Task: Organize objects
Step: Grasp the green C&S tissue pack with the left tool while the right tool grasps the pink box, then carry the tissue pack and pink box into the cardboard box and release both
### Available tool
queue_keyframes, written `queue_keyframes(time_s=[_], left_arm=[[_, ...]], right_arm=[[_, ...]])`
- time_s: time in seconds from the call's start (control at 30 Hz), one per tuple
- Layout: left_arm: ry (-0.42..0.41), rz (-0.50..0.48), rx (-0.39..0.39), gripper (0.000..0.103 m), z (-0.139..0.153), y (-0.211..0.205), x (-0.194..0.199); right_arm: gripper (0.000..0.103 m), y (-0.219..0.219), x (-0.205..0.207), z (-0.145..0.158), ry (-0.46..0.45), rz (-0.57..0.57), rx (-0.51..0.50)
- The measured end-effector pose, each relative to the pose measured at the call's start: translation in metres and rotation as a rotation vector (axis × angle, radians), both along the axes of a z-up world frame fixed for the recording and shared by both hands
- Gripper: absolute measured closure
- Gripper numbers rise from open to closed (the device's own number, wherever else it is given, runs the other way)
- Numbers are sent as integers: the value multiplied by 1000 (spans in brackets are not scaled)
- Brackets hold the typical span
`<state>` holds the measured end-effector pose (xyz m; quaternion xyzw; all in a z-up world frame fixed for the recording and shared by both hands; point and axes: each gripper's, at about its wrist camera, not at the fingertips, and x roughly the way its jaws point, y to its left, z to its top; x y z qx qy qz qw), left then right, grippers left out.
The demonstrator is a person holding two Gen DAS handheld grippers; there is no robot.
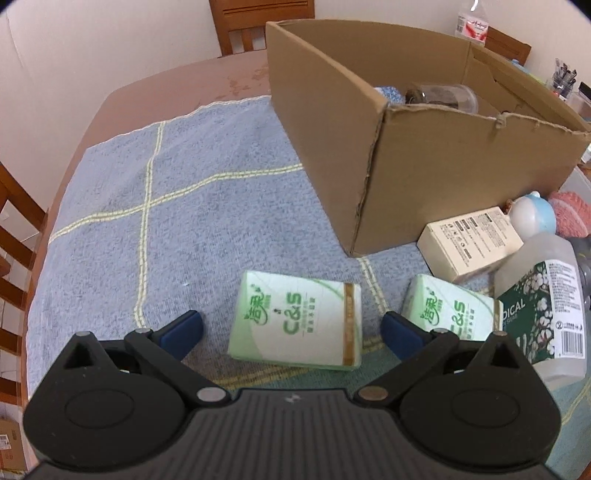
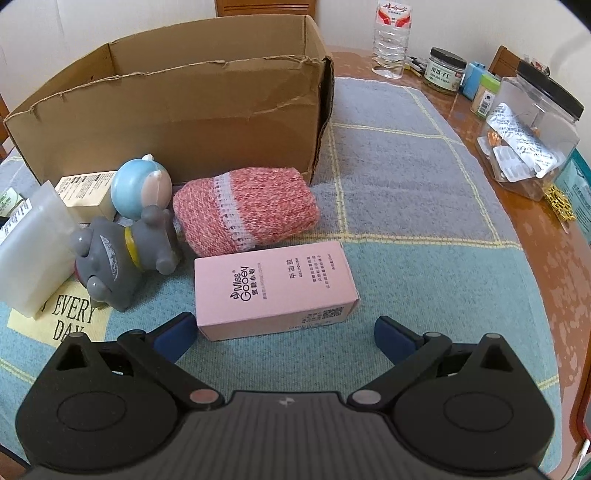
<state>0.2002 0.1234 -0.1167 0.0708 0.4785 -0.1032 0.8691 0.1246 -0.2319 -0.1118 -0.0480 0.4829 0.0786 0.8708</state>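
My left gripper (image 1: 291,328) is open, its blue fingers either side of a green tissue pack (image 1: 295,321) lying on the blue towel. A second green tissue pack (image 1: 450,314) lies to its right. The open cardboard box (image 1: 424,177) stands behind and holds a clear jar (image 1: 443,96). My right gripper (image 2: 284,332) is open just in front of a pink carton (image 2: 273,288). Behind the carton lie a pink knitted roll (image 2: 245,210), a grey toy (image 2: 122,258) and a blue toy (image 2: 142,188), in front of the box (image 2: 177,110).
A beige carton (image 1: 469,243) and a translucent bottle (image 1: 543,306) lie right of the tissue packs. On the right side of the table stand a clear container with pill strips (image 2: 532,140), a jar (image 2: 445,70) and a water bottle (image 2: 391,37). Wooden chairs (image 1: 255,26) surround the table.
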Motion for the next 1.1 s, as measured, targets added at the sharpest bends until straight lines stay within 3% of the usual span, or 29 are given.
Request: queue_keyframes(time_s=[0.5,0.67,0.8,1.1], left_arm=[[-9,-14,-31,20,3,-3,-2],[0,-23,-34,29,6,-5,-3],[3,-22,-37,38,9,-4,-3],[30,-32,-50,39,21,1,-6]], right_arm=[[0,8,31,4,43,60,-17],[15,10,31,8,55,75,-5],[17,10,29,13,51,80,12],[18,8,30,32,65,65,-2]])
